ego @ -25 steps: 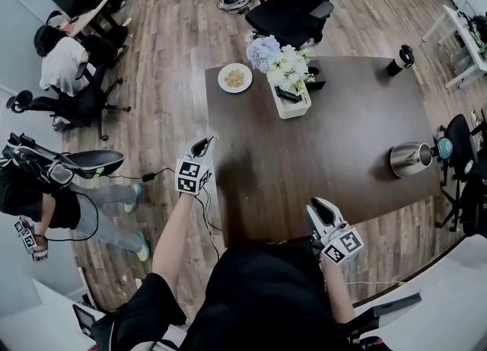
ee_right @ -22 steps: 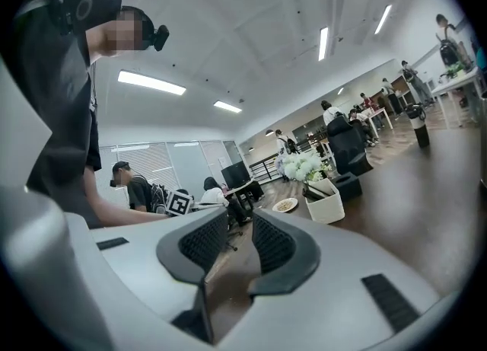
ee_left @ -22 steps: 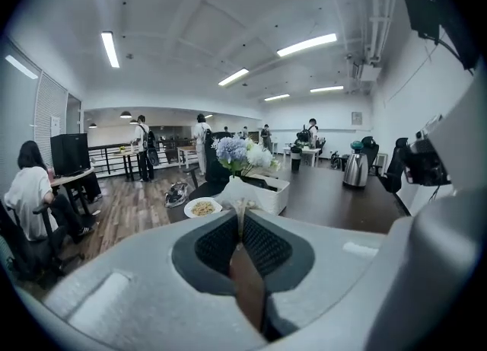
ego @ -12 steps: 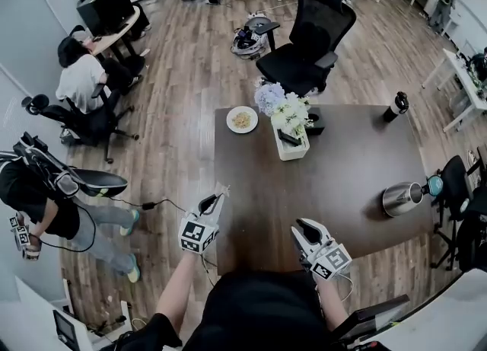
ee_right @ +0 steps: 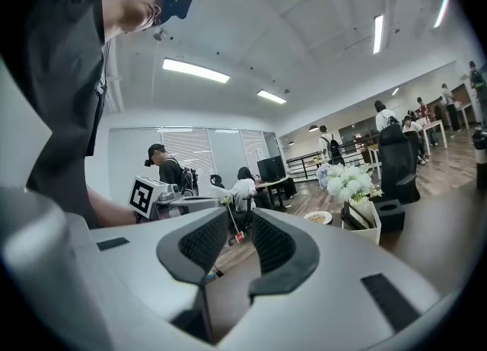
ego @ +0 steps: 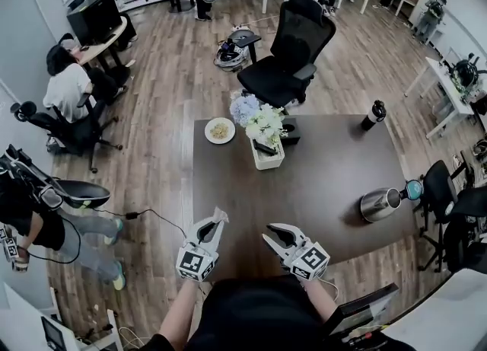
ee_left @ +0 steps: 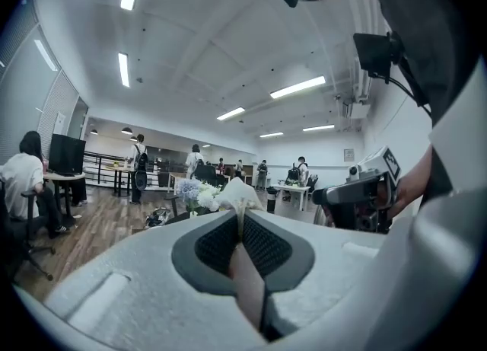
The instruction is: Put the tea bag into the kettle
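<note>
My left gripper (ego: pixel 216 220) hovers over the near edge of the dark table (ego: pixel 327 182), shut on a white tea bag (ego: pixel 220 213). In the left gripper view the tea bag (ee_left: pixel 237 193) sticks up from between the closed pads of the left gripper (ee_left: pixel 242 218). My right gripper (ego: pixel 275 231) is close to its right, open and holding nothing. From the right gripper (ee_right: pixel 240 224) I see the tea bag's string with a red tag (ee_right: pixel 237 237) hanging. The steel kettle (ego: pixel 378 204) stands on the table's right side, far from both grippers.
A white planter with flowers (ego: pixel 263 135), a small plate of food (ego: pixel 220 130) and a black box (ego: pixel 290 130) sit at the table's far left. A black bottle (ego: pixel 372 116) stands at the far right. An office chair (ego: pixel 285 52) is behind the table; people sit at left.
The left gripper with the tea bag has moved from beside the table's left edge to over its near edge. The right gripper has risen a little and turned towards the left one.
</note>
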Motion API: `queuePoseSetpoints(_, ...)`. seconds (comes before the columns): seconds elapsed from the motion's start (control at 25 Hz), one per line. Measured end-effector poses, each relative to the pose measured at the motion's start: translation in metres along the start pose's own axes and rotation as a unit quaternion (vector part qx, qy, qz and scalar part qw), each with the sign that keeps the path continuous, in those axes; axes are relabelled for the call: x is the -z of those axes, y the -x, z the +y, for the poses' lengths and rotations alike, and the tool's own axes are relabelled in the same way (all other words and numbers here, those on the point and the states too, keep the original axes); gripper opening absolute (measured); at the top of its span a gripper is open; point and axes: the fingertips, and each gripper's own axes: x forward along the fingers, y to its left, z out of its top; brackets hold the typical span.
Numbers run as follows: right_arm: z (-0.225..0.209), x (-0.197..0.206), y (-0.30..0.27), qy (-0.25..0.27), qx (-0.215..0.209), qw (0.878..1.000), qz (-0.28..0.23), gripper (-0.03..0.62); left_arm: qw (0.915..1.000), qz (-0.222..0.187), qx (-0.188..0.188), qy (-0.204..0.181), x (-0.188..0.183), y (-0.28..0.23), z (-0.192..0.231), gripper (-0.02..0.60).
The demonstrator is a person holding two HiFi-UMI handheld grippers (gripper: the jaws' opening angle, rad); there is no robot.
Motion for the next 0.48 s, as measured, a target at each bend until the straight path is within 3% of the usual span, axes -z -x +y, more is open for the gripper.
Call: queuePoseSetpoints(0.48, -0.031, -0.006, 0.052, -0.011, 0.042, 0.999, -0.015, 0.103, 0.9952, 0.009, 0.096, -0.013, -0.013, -0.058, -0.095, 0.021)
